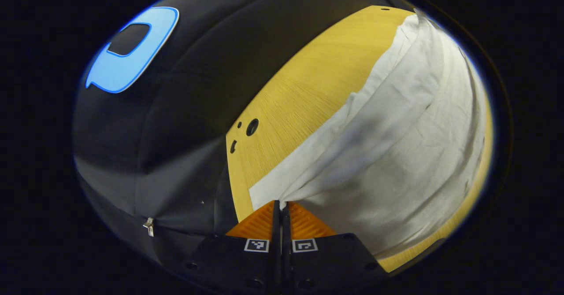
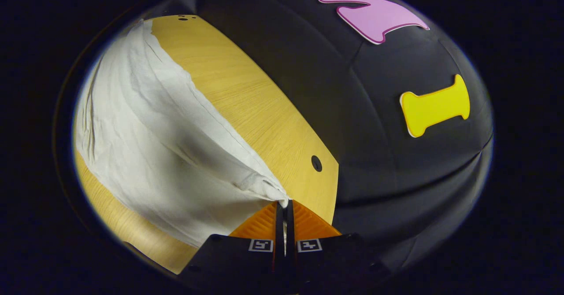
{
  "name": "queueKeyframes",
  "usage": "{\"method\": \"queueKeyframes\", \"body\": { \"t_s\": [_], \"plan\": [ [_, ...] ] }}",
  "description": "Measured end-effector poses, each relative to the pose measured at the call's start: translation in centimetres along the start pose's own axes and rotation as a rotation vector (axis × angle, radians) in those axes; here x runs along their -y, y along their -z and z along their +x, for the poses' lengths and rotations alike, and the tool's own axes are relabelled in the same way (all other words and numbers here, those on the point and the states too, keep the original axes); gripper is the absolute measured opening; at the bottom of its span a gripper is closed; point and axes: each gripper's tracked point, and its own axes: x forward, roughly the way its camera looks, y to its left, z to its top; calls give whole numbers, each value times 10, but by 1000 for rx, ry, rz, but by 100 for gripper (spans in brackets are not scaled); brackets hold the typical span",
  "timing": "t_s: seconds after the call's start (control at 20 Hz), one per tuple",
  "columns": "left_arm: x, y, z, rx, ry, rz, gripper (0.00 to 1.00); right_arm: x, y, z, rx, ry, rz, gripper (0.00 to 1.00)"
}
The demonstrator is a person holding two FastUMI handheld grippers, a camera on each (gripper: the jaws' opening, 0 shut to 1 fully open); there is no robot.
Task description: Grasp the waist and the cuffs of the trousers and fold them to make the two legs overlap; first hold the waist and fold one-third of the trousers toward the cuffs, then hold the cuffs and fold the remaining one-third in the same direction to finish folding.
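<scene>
White trousers (image 1: 410, 145) lie spread over a yellow wooden table (image 1: 304, 88). In the left gripper view, my left gripper (image 1: 280, 204) is shut on a corner of the cloth, which rises in a taut ridge from the fingertips. In the right gripper view, the same trousers (image 2: 145, 154) stretch away to the left, and my right gripper (image 2: 284, 203) is shut on a bunched corner of the fabric. The pinched edge is lifted off the table (image 2: 246, 97) at both grippers. I cannot tell whether the held end is the waist or the cuffs.
The table has small round holes (image 1: 252, 127) near its edge, and one hole (image 2: 316, 163) lies close to my right gripper. Beyond the table edge hangs the black cloth wall (image 1: 176, 110) on both sides.
</scene>
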Motion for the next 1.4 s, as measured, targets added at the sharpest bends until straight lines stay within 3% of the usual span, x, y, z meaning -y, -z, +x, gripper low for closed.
{"method": "queueKeyframes", "body": {
  "t_s": [0.05, 0.2, 0.3, 0.7, 1.15, 1.25, 1.3, 1.35, 1.4],
  "plan": [
    [1, 3, 3, -18, 7, -4, 5, -4, 2, 8, -10, -10, 2, 5],
    [17, 10, 22, -70, 44, 21, 5, -19, 12, 29, -52, -43, 6, 5],
    [15, 7, 26, -69, 18, 34, 5, -31, 22, 34, -97, -74, 6, 7],
    [21, 13, 18, -95, 45, -15, 5, -32, 22, 34, -72, -117, -3, 7],
    [19, 11, 20, -93, 69, -24, 5, -28, 21, 38, -74, -101, 23, 7],
    [18, 12, 19, -92, 74, -26, 5, -17, 20, 39, -57, -54, 6, 15],
    [17, 13, 17, -91, 65, -25, 6, -12, 19, 38, -53, -37, 5, 36],
    [10, 14, 20, -91, 32, -20, 7, -8, 21, 37, -49, -17, 7, 48],
    [3, 13, 16, -89, 7, -16, 22, 1, 22, 34, -48, 12, 18, 65]
  ]
}}
